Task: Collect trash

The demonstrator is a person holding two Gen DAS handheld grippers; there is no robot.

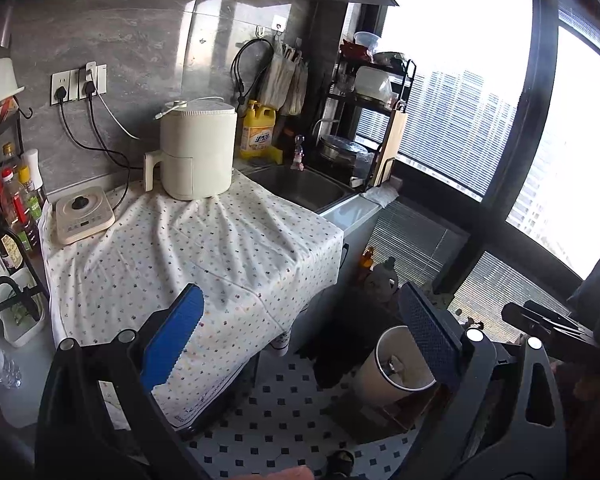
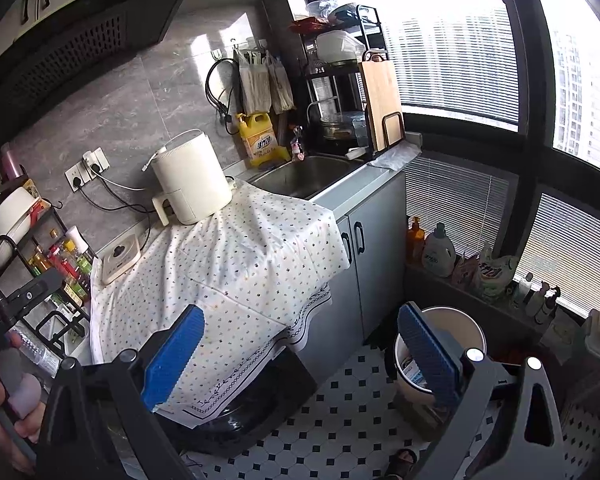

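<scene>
A white trash bin stands on the tiled floor at lower right; it holds some trash. It also shows in the right wrist view, with paper scraps inside. My left gripper is open and empty, over the edge of the cloth-covered counter. My right gripper is open and empty, its right pad in front of the bin. The other gripper shows at the right edge of the left wrist view and at the left edge of the right wrist view. No loose trash shows on the dotted cloth.
A white air fryer and a small induction cooker stand on the cloth. A sink, a yellow detergent jug and a dish rack are behind. A bottle rack stands left. Bottles line the window sill.
</scene>
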